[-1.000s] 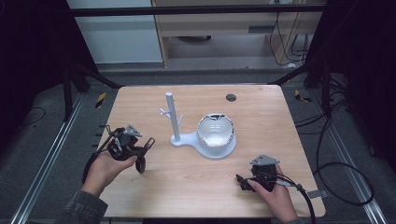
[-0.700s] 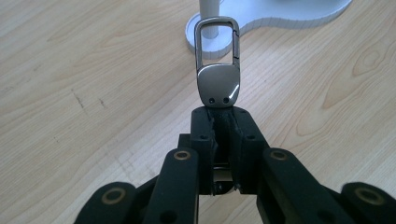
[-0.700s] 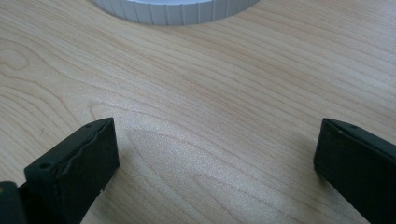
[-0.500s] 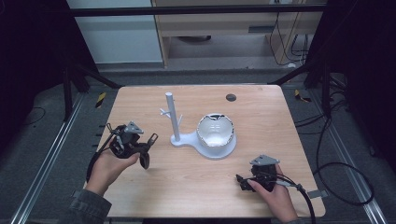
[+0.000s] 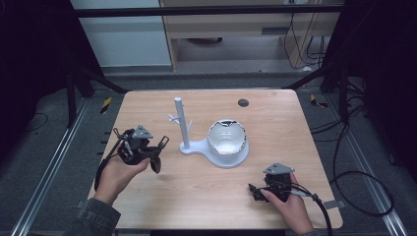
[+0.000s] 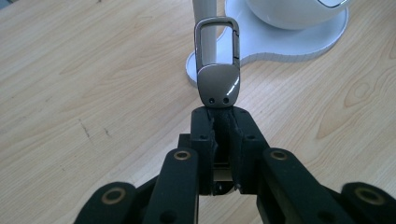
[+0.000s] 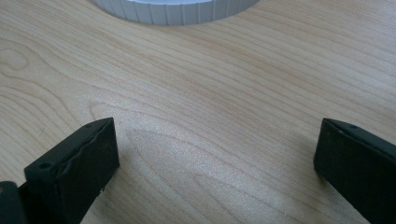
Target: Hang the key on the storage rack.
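Now we hold the left gripper over the table's left side, its jaws pressed together on the dark strap end of a metal clip. Seen from the left gripper view, the clip sticks straight out past the jaw tips, its open loop lying across the white post of the stand beyond; whether loop and post touch we cannot tell. From the high view, the left gripper sits left of the post, near it but apart, and the clip itself is too small to make out there.

We keep the right gripper low at the near right of the table, well apart from the left one. Its jaws stand wide apart in the right gripper view, with bare wood between them and nothing in their grasp; the ribbed edge of the stand's base lies just ahead.

On the stand's round base sits a white bowl, right of the post. A small dark disc lies near the far edge.
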Available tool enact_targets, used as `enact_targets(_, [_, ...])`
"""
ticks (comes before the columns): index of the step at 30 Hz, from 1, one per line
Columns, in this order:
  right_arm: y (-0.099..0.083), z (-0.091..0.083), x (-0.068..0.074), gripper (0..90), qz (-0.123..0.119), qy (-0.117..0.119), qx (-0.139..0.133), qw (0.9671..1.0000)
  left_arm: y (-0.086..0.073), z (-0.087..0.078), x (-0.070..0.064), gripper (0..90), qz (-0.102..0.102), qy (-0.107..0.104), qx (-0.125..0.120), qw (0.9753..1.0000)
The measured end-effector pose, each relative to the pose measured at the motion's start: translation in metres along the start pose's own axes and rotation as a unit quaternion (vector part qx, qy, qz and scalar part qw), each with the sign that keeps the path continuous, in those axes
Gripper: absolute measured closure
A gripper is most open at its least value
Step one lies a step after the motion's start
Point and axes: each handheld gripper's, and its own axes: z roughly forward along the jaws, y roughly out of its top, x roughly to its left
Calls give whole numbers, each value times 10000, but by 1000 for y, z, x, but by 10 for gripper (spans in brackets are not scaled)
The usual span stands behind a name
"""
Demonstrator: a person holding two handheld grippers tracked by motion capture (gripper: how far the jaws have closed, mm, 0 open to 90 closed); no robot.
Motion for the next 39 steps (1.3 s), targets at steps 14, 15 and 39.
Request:
enact_targets(14, [0,0,0,4,18,-20,2,10000,3,-3,-1,806,6,38,-226,9997])
enact_targets(15, [0,0,0,4,19,-19,2,10000,3,-3,-1,806,-19,61,-225,9997])
enact_targets(39, [0,0,0,4,15,-15,2,10000,14,-5,-3,806,-57,286,-670,9973])
